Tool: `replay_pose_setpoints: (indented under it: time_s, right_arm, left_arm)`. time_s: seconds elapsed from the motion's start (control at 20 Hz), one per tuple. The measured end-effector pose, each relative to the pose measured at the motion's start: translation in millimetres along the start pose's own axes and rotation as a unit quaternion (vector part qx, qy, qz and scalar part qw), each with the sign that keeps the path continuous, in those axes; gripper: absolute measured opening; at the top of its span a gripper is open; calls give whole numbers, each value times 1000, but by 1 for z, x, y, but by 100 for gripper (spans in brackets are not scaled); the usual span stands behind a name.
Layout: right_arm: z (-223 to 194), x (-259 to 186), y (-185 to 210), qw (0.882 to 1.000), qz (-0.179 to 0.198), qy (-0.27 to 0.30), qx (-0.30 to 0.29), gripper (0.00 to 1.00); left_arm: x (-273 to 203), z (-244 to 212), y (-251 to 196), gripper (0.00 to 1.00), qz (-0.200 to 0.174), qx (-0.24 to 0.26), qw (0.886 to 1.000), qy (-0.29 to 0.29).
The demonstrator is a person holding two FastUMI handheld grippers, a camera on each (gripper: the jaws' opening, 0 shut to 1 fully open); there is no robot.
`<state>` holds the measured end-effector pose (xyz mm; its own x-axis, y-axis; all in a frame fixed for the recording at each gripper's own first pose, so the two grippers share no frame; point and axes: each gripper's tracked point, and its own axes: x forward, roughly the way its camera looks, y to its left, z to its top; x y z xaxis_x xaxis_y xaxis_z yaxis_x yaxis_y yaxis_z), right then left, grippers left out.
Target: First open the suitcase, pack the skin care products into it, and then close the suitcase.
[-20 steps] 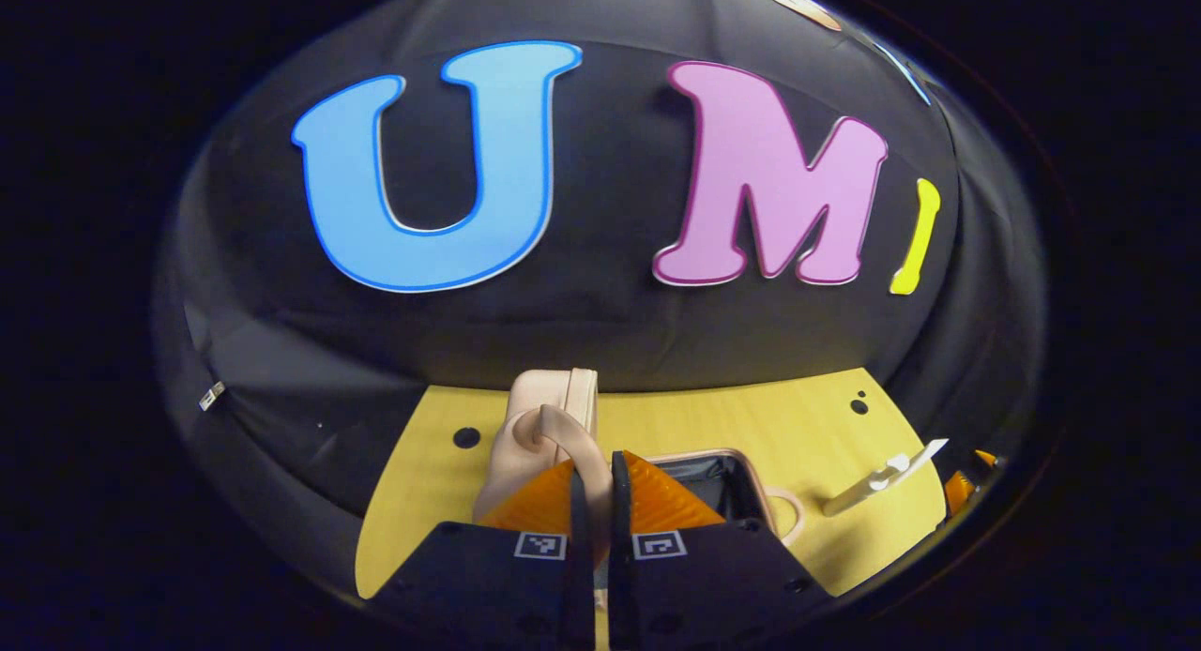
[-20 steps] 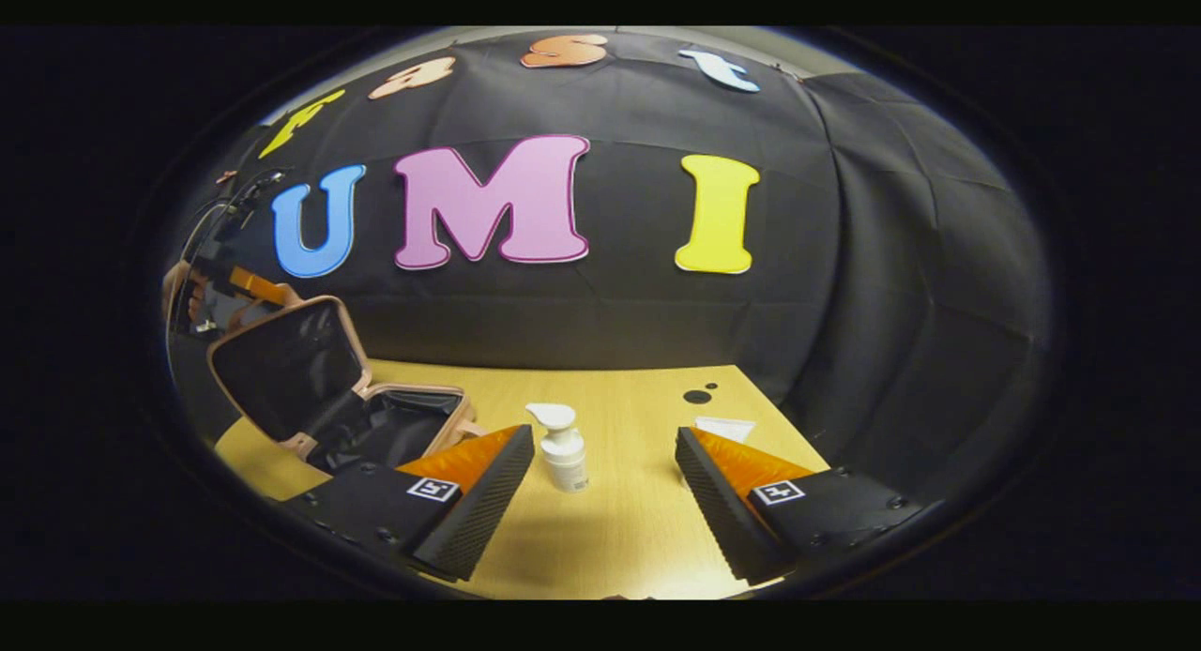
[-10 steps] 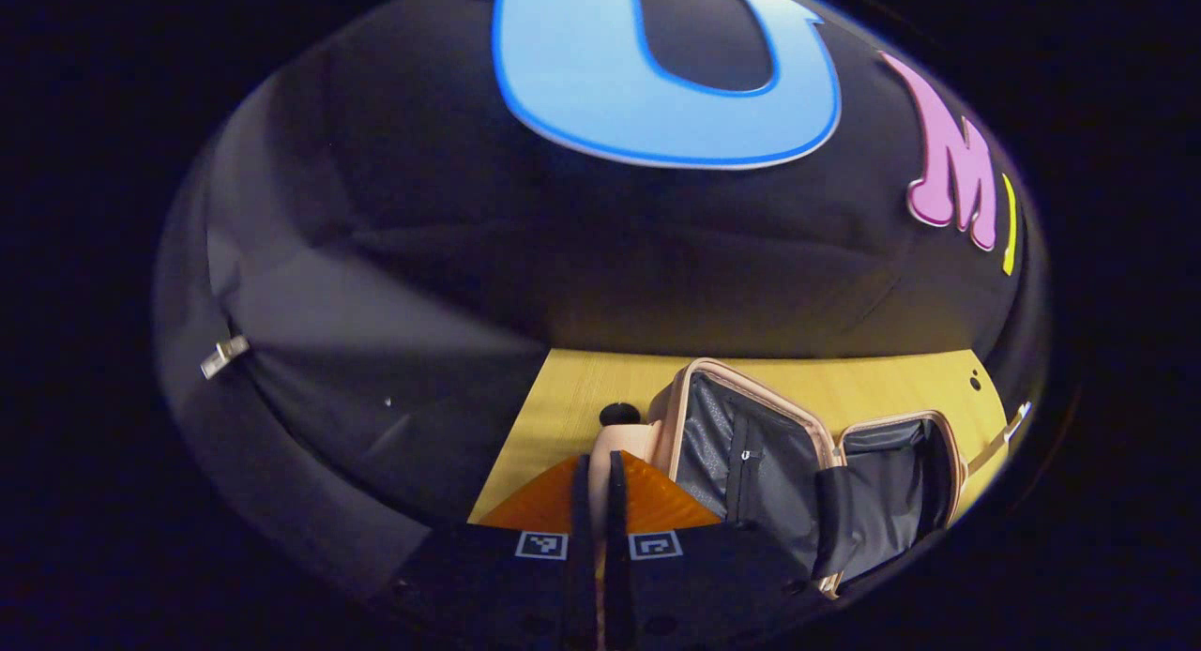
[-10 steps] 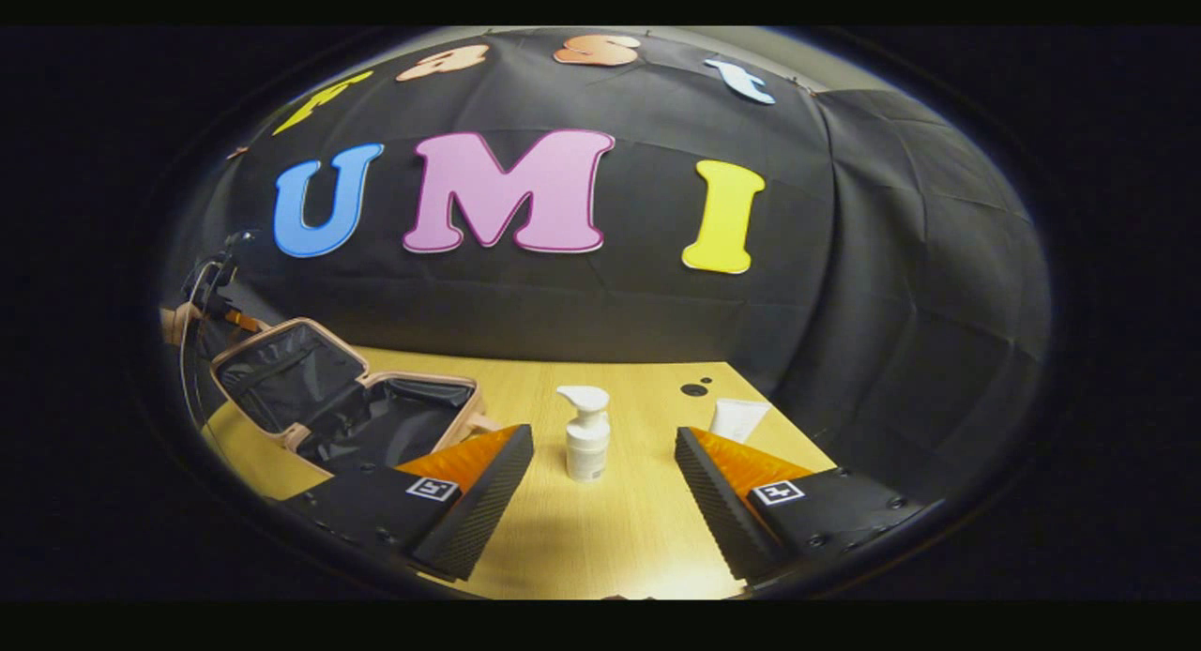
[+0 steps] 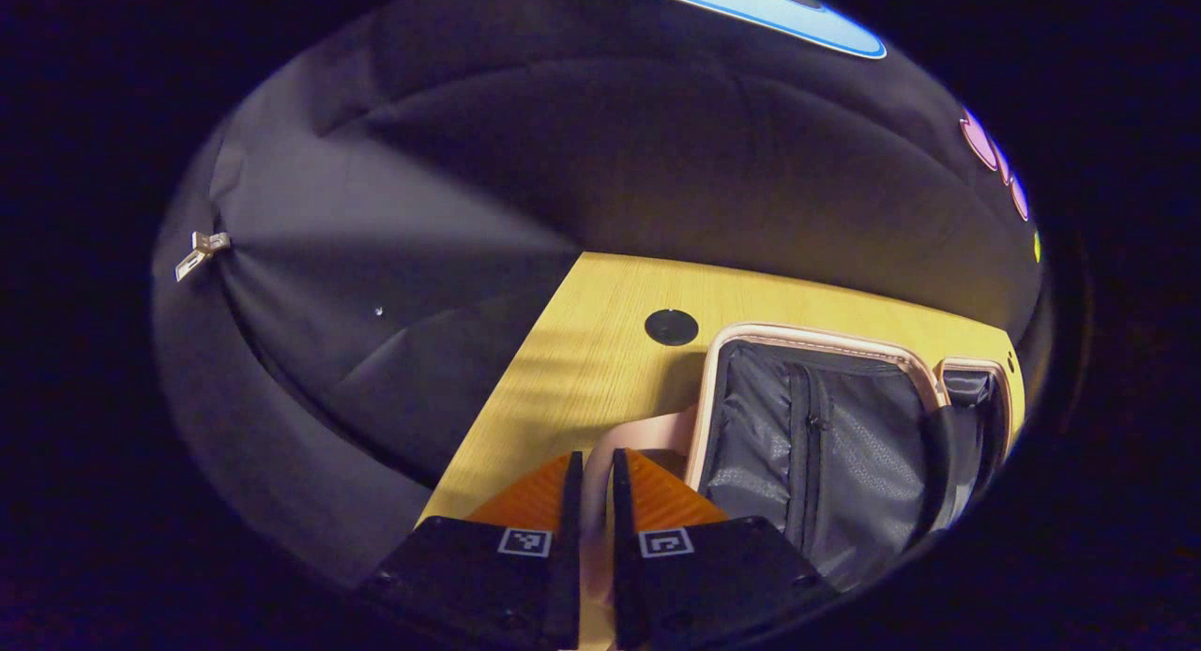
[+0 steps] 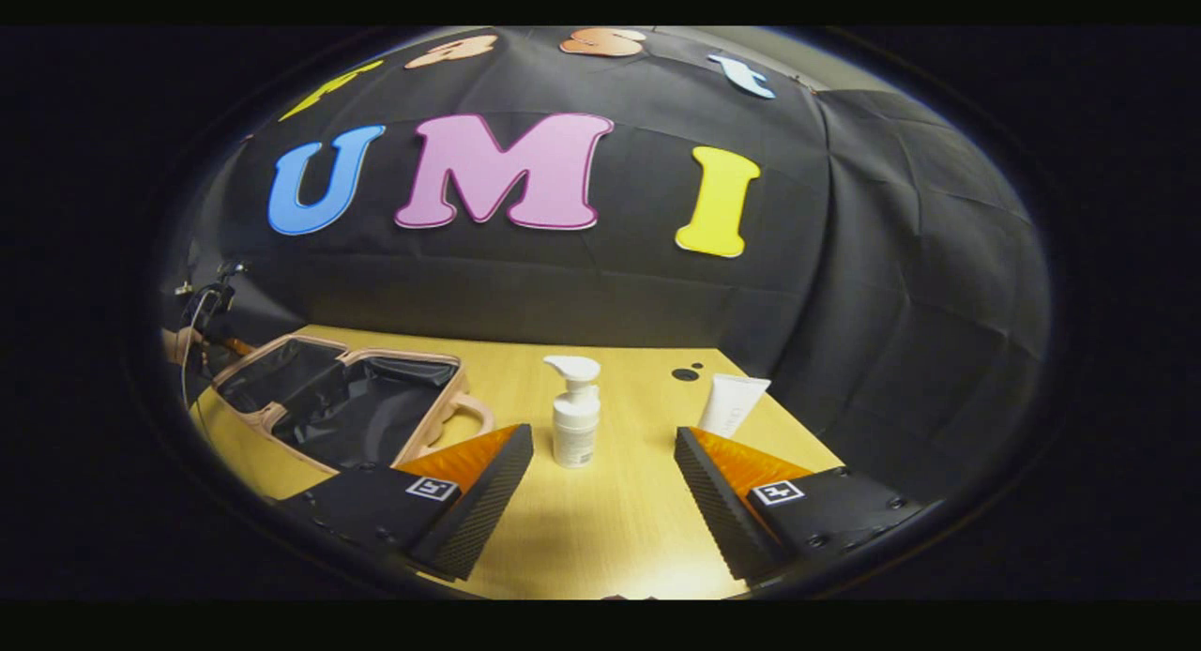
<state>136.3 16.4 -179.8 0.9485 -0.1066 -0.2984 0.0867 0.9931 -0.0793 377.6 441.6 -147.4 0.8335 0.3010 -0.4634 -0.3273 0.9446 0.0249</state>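
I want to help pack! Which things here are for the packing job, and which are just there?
For the job:
suitcase, lying open
pump bottle
white tube

Just there:
table
round black hole in the table
small clip on the cloth wall

Suitcase (image 6: 338,402) pale pink shell, dark lining, lies fully open and flat on desk (image 6: 610,510), left side; zipped mesh pocket inside lid half (image 5: 826,435). White pump bottle (image 6: 574,424) upright mid-desk, right of suitcase. White tube (image 6: 732,404) stands further right, apart from bottle.
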Motion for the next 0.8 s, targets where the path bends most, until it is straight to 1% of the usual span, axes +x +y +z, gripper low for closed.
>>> replay_pose_setpoints:
  time_s: [0.05,0.1,0.2,0.25,0.3,0.4,0.45,0.55,0.6,0.65,0.7,0.75,0.8]
  right_arm:
    - [1,1,-6,1000,-2,-1,2,97]
    - [2,1,-11,1000,-5,-3,3,97]
    - [4,2,-23,1000,-11,-4,8,97]
    - [4,2,-29,1000,-12,-3,11,97]
    - [5,2,-34,1000,-12,-4,13,97]
    - [5,4,-45,1000,-13,-2,10,97]
    - [5,6,-49,1000,-12,0,12,97]
    - [6,8,-59,1000,-8,2,20,97]
    - [6,8,-63,1000,-8,3,19,97]
    - [6,8,-67,1000,-6,3,18,97]
    - [6,10,-72,1000,-1,5,18,97]
    - [6,11,-77,1000,2,7,18,97]
    - [6,12,-82,1000,4,9,18,97]
  left_arm:
    - [-8,5,8,31,10,1,1000,-5]
    - [-23,18,17,43,21,-4,999,-26]
    - [-60,44,24,78,31,-18,997,-72]
    - [-84,52,20,95,30,-23,995,-91]
    - [-109,59,11,96,19,-30,993,-111]
    - [-151,69,-26,96,-20,-33,988,-152]
    - [-181,69,-48,97,-35,-21,985,-168]
    - [-222,59,-97,96,-62,29,977,-201]
    - [-236,51,-119,97,-71,52,974,-211]
    - [-253,32,-152,96,-88,73,970,-215]
    - [-267,13,-186,96,-110,83,968,-211]
    - [-284,-7,-221,96,-136,83,966,-204]
    - [-299,-27,-258,96,-170,86,962,-193]
